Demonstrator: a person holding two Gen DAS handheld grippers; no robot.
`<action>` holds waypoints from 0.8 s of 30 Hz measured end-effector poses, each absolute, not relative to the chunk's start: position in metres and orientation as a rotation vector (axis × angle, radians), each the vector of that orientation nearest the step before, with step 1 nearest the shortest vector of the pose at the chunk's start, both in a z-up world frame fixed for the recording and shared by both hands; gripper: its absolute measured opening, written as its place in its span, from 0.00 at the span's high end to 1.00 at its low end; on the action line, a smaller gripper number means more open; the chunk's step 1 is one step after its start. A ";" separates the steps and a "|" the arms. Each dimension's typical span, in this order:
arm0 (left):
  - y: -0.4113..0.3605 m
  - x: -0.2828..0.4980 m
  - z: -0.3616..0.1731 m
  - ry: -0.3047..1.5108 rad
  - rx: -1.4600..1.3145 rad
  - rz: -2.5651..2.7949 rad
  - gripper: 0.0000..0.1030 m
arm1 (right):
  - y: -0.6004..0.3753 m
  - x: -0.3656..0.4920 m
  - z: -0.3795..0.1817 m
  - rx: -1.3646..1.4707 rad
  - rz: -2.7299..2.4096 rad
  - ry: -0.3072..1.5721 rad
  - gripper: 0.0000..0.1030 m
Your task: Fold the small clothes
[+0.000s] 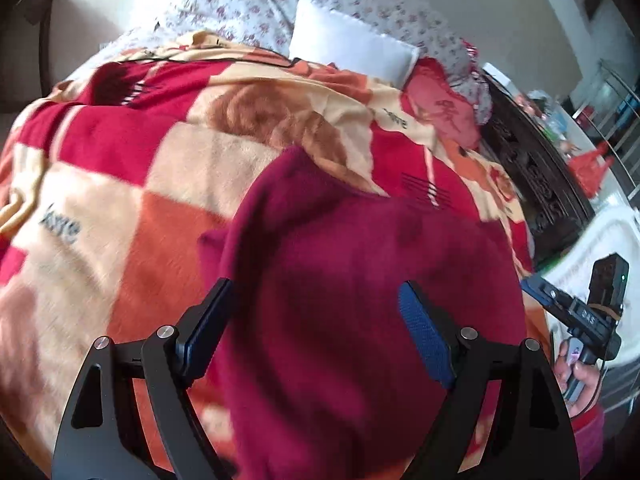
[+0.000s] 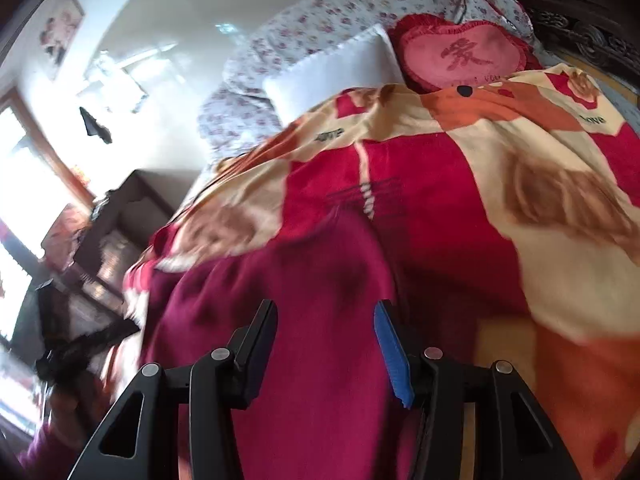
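A dark red sweater [image 1: 352, 280] lies on a bed, spread over a fuzzy blanket [image 1: 132, 184] with red, orange and cream squares. In the left wrist view the sweater fills the lower middle of the frame and runs up toward the center. The left gripper [image 1: 316, 320] sits at the bottom of that picture with its two fingers spread wide apart — the sweater shows between them, and the blue pads do not press on it. In the right wrist view the same sweater [image 2: 288, 320] fills the lower middle and lower left. The right gripper [image 2: 326, 344] is at the bottom there, its fingers partly apart with a clear gap, and the cloth shows in the gap; nothing is pinched. Both pictures are a bit blurry. At the right edge of the left wrist view a hand [image 1: 578, 380] holds the handle of the other gripper. Near the top of both pictures sit a white pillow [image 1: 352, 40] and a flowery quilt [image 1: 248, 4]. A pink heart pillow [image 2: 460, 56] with a red frill rests in the upper right of the right wrist view — just beside the white pillow.
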State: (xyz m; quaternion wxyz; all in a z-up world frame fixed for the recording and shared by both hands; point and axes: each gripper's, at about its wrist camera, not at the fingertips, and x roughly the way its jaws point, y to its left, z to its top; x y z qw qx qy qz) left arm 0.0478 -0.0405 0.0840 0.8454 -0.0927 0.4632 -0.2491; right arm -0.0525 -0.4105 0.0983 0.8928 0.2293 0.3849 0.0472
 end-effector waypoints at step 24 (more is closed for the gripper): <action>-0.011 -0.052 0.038 1.099 -0.191 -0.555 0.19 | -0.388 -0.157 0.055 0.370 0.019 0.901 0.94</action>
